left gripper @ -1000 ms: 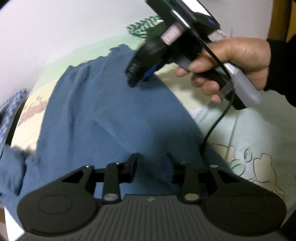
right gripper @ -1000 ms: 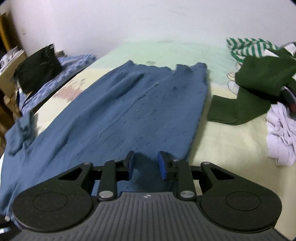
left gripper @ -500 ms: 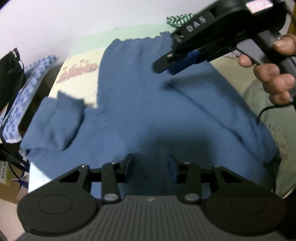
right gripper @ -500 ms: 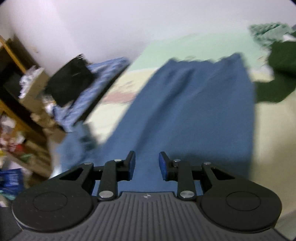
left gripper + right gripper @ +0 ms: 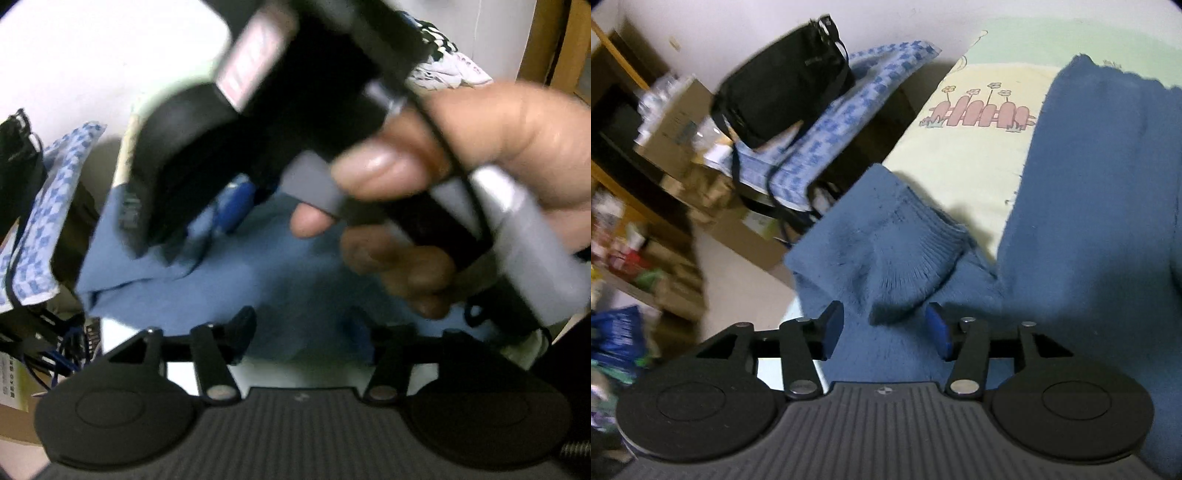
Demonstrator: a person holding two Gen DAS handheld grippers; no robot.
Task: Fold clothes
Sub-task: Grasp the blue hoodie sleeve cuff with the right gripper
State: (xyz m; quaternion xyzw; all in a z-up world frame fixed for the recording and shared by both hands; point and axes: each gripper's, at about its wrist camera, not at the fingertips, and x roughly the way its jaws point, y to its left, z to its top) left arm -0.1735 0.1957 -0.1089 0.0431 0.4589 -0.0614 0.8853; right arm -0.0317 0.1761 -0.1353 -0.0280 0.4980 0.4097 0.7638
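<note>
The blue sweater (image 5: 1100, 206) lies spread on the bed (image 5: 975, 147), its ribbed sleeve cuff (image 5: 916, 258) doubled back beside the body. The right gripper (image 5: 884, 326), jaws wide, straddles that cuff, seemingly to pinch it for folding. The left gripper (image 5: 306, 332), jaws wide and empty, hovers over the sweater's near edge.

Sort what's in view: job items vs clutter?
Job:
- blue sweater
- its cuff, between the open fingers of the right hand-held gripper
- left hand-held gripper, open
- bed sheet

Clutter:
- black bag
- blue checked cloth
- cardboard box
- shelf items, blurred
</note>
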